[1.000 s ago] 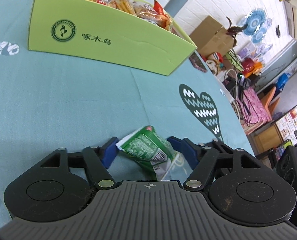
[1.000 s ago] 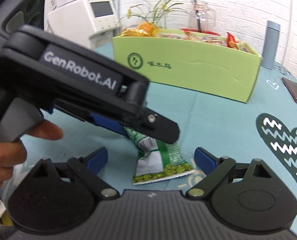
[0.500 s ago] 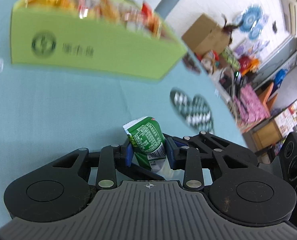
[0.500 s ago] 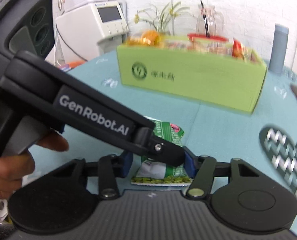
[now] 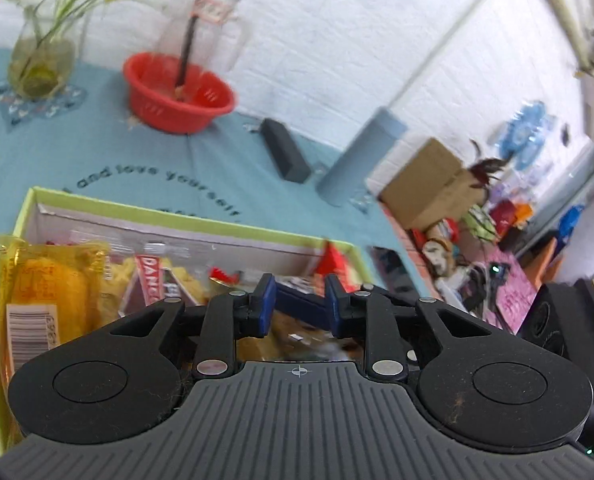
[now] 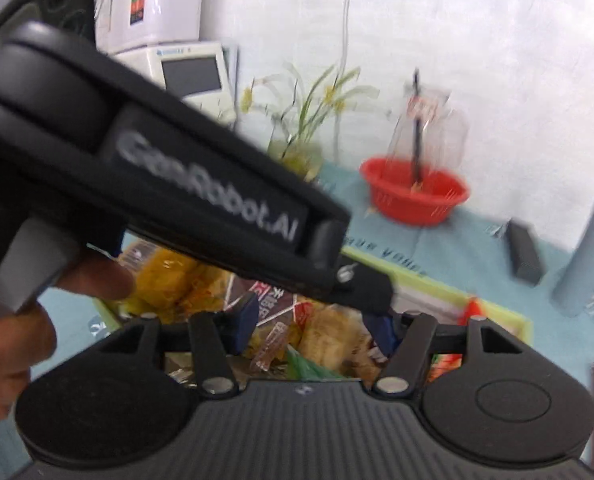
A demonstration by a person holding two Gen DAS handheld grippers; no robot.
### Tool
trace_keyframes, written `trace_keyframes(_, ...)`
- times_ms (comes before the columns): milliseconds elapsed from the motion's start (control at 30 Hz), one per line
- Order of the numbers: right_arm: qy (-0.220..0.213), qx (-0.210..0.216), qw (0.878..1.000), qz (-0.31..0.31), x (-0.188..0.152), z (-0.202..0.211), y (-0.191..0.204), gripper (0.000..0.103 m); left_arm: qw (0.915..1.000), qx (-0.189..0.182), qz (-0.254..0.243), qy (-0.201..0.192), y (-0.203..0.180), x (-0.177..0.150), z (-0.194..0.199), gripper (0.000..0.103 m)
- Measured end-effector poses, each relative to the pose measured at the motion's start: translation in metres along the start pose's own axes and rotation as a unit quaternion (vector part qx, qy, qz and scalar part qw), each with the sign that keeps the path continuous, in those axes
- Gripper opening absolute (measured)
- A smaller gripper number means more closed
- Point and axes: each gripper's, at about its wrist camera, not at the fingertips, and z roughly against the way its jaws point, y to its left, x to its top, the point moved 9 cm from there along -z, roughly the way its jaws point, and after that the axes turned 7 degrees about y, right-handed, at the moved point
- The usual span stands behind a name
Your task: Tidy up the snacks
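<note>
Your left gripper (image 5: pixel 299 300) is shut, with no packet seen in it. The right gripper (image 6: pixel 313 322) has just been opening and stands half-wide on nothing. The packet (image 6: pixel 307 364) shows low centre between its fingers, over the box (image 6: pixel 497 312). Heaped snacks (image 5: pixel 57 292) may shed it, and the crossed grippers may clash.

Lime-green box (image 5: pixel 225 227) rim, whitish inside. Yellow-orange wrapper (image 5: pixel 49 292), white barcode. Red basket (image 5: pixel 177 96). Teal cloth (image 5: pixel 97 148), dark lettering. Grey-blue flask (image 5: pixel 357 160), possibly matte; blurred. Blue gripper pads (image 5: pixel 266 306).
</note>
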Motion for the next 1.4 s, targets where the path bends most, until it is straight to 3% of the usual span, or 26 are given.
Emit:
trace_keyframes(33, 0.005, 0.004, 1.000, -0.005, 0.001, -0.010, -0.004, 0.069, 0.9999, 0.012, 0.004, -0.006, 0.008, 0.001, -0.003, 0.008)
trace_keyframes(67, -0.001, 0.006, 1.000, -0.007, 0.000, -0.012, -0.005, 0.072, 0.9999, 0.011, -0.002, -0.011, 0.011, 0.001, -0.003, 0.019)
trace_keyframes(133, -0.012, 0.015, 1.000, -0.019, -0.002, -0.006, -0.008, 0.073, 0.9995, -0.011, -0.010, -0.029, 0.010, 0.002, 0.006, 0.028)
trace_keyframes(200, -0.027, 0.025, 0.999, -0.022, 0.000, 0.007, -0.010, 0.089, 0.9982, -0.009, -0.012, -0.058, 0.006, 0.010, 0.024, 0.052)
trace_keyframes(267, -0.057, 0.006, 0.998, -0.016, 0.006, 0.028, -0.011, 0.093, 0.9951, -0.005, -0.023, -0.096, -0.002, 0.016, 0.047, 0.064)
trace_keyframes(400, -0.113, -0.002, 0.993, -0.025, 0.016, 0.079, -0.013, 0.093, 0.9913, -0.011, -0.034, -0.126, -0.011, 0.015, 0.077, 0.070)
trace_keyframes(533, -0.143, -0.035, 0.987, -0.056, 0.002, 0.120, -0.035, 0.093, 0.9924, -0.006, -0.032, -0.119, -0.014, 0.000, 0.085, 0.072)
trace_keyframes(667, -0.137, -0.047, 0.986, -0.085, -0.014, 0.131, -0.045, 0.093, 0.9952, 0.006, -0.029, -0.093, -0.015, -0.032, 0.086, 0.073)
trace_keyframes(800, -0.111, -0.069, 0.984, -0.119, -0.051, 0.135, -0.044, 0.093, 0.9958, 0.033, -0.038, -0.076, -0.022, -0.066, 0.090, 0.077)
trace_keyframes(1033, -0.043, -0.089, 0.975, -0.197, -0.155, 0.147, -0.008, 0.093, 0.9880, 0.128, -0.037, -0.079, -0.018, -0.169, 0.110, 0.080)
trace_keyframes(1167, -0.037, -0.105, 0.974, -0.199, -0.190, 0.170, 0.029, 0.093, 0.9782, 0.173, -0.071, -0.090, -0.030, -0.223, 0.127, 0.080)
trace_keyframes(1233, -0.048, -0.112, 0.973, -0.196, -0.201, 0.187, 0.049, 0.093, 0.9754, 0.180, -0.083, -0.097, -0.036, -0.247, 0.136, 0.082)
trace_keyframes(1400, -0.081, -0.143, 0.968, -0.187, -0.227, 0.230, 0.092, 0.093, 0.9757, 0.159, -0.104, -0.110, -0.056, -0.300, 0.160, 0.083)
